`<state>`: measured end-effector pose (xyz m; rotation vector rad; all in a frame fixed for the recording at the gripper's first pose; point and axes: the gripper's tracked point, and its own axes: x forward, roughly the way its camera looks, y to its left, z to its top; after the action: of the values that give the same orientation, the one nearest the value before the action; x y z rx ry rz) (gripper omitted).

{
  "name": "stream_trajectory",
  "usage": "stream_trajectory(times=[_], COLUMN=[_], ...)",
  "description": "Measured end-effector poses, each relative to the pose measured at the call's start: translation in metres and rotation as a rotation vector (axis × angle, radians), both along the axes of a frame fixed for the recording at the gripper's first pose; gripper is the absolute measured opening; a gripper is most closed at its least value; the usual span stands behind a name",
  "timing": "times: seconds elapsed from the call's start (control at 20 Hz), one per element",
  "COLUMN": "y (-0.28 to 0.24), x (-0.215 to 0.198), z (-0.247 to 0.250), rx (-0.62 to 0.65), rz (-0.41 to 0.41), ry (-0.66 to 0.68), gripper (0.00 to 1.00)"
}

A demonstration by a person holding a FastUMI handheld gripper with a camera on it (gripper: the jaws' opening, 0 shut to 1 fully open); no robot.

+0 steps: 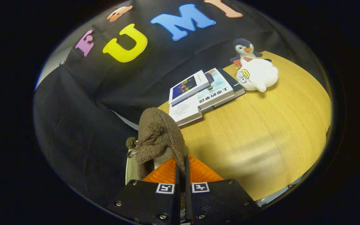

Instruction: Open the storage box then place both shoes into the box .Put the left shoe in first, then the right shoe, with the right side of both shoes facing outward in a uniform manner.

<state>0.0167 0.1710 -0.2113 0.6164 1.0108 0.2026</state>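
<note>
One shoe (159,137) is up in the air, a brown fuzzy slipper with a little bow, and the gripper (181,170) has both fingers nipped tight on the rim of its opening. Its long axis runs straight ahead from the fingers, toe pointing away and up, hanging over the near edge of the wooden table (261,134). Beyond it lie stacked books (203,92), then a white plush toy (256,75) and a penguin toy (244,48). Box placement still ahead, by my read.
</note>
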Motion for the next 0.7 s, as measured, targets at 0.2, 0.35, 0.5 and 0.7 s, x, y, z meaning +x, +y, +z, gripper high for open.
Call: stream_trajectory(times=[0.2,0.35,0.5,0.7], y=[0.044,0.071,0.090,0.108], x=[-0.002,-0.006,-0.012,-0.020], z=[0.006,-0.001,-0.011,-0.023], rx=[0.038,0.042,0.037,0.052], rz=[0.019,0.021,0.018,-0.009], ry=[0.000,0.011,0.030,0.063], gripper=[0.06,0.06,0.06,0.06])
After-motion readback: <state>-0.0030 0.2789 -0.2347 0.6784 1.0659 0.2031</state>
